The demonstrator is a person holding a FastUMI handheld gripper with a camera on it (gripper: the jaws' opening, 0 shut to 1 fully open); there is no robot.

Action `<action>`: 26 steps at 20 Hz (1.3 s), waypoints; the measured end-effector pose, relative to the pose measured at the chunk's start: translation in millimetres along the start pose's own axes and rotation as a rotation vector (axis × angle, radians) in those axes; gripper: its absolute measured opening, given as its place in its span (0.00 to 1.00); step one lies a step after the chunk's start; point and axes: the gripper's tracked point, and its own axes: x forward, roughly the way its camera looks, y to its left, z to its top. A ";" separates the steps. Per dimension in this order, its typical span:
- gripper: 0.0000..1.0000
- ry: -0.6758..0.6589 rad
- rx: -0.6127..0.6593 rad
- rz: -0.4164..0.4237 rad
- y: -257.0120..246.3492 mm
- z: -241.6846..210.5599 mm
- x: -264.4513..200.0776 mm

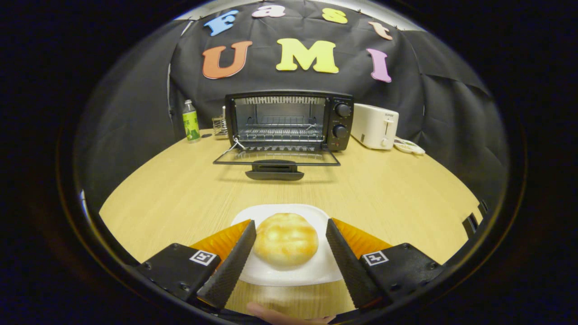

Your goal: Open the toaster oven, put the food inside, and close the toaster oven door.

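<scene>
Jaws wide open astride bun [286, 238] on white plate [316, 271], gripping nothing; wooden table [180, 194]; beyond plate, toaster oven [289, 121] door down; black cloth wall behind.

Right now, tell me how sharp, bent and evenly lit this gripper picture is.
Gripper view: fisheye bends the table edge into a curve; the bun on its white plate, between the open gripper fingers, is sharp and evenly lit; the open toaster oven beyond is clear, its lowered door casting a soft shadow; light falls off at the rim.
</scene>
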 end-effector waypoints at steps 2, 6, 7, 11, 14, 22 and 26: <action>1.00 0.005 0.013 0.015 2.9 -5.7 -0.6; 1.00 0.065 0.016 0.018 9.6 -34.2 3.6; 1.00 0.048 0.020 0.021 9.6 -32.1 4.1; 1.00 0.027 0.022 0.024 11.1 -27.1 6.8; 0.96 -0.003 0.018 0.066 19.1 -21.2 1.0; 0.92 -0.197 -0.051 0.045 21.8 32.3 -33.3; 0.92 -0.239 -0.008 0.069 25.3 63.2 -43.7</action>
